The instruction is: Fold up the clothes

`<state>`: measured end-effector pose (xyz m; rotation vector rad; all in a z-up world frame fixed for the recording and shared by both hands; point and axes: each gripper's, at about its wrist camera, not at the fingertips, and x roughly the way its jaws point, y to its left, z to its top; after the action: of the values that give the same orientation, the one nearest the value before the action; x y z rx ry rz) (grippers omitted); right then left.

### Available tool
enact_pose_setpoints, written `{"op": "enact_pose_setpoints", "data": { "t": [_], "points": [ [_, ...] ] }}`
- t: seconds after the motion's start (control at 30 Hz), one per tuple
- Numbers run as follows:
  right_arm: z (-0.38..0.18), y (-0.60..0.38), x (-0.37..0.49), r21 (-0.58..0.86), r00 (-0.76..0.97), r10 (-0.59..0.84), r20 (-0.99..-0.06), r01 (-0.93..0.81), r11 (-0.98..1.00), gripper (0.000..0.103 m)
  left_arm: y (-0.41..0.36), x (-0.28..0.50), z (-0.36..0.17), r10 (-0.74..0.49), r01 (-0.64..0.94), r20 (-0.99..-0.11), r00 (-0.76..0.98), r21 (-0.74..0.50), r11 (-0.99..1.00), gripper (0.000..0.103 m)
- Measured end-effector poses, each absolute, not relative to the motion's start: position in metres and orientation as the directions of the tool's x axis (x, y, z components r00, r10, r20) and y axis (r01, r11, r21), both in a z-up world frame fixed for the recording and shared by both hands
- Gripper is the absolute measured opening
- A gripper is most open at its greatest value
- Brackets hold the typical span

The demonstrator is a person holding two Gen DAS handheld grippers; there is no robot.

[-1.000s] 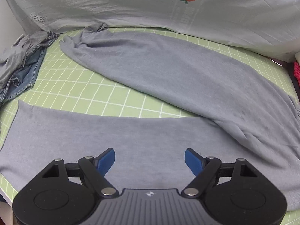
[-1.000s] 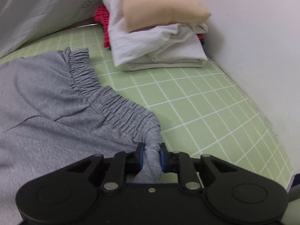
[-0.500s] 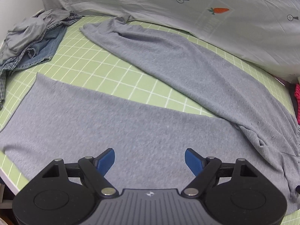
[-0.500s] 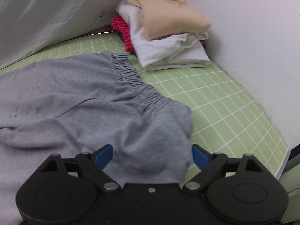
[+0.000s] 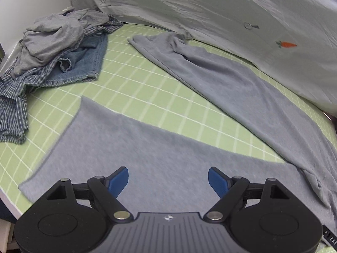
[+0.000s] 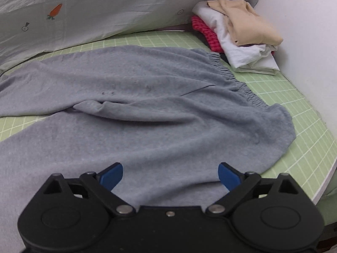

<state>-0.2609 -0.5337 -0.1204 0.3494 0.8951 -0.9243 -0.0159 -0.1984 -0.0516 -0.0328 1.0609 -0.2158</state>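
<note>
Right claw (image 6: 169,176) let go: a second ago it was pinched on the waistband corner of the grey sweatpants (image 6: 147,113), half a second ago its jaws were already spread, and now it sits wide apart and pulled back, with nothing between the blue pads. Left claw (image 5: 168,179) was spread the whole time and empty; its view has swung left and now takes in the pile of unfolded clothes (image 5: 52,48) at the far left of the green grid table (image 5: 134,78). Sweatpants lie flat on the table, the two legs splayed in a V with the grid showing between them, waistband (image 6: 236,80) toward the folded stack (image 6: 242,38) at the right. The released corner has flopped over on itself near the right table edge, so the waist isn't fully smooth, and there's a ridge of wrinkles at the crotch. My read: a spread-out or adjust step just ended with the release; the pants are laid out, not folded. Likely next is bringing one leg over the other, but the frames don't settle that.
</note>
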Motion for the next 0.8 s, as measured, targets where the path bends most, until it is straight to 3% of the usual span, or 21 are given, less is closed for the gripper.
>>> {"op": "enact_pose_setpoints", "data": {
  "t": [0.4,0.8],
  "points": [
    [-0.127,-0.494,-0.132,-0.034,0.307,-0.512,-0.802,0.833,0.552,0.1,-0.134,0.151,-0.048,-0.19,0.158,-0.839,0.51,-0.126,0.979,0.083],
    [-0.118,-0.517,-0.056,-0.111,0.21,-0.529,-0.822,0.852,0.511,0.1,-0.169,0.319,-0.095,-0.212,0.154,-0.842,0.497,-0.154,0.976,0.081]
  ]
}}
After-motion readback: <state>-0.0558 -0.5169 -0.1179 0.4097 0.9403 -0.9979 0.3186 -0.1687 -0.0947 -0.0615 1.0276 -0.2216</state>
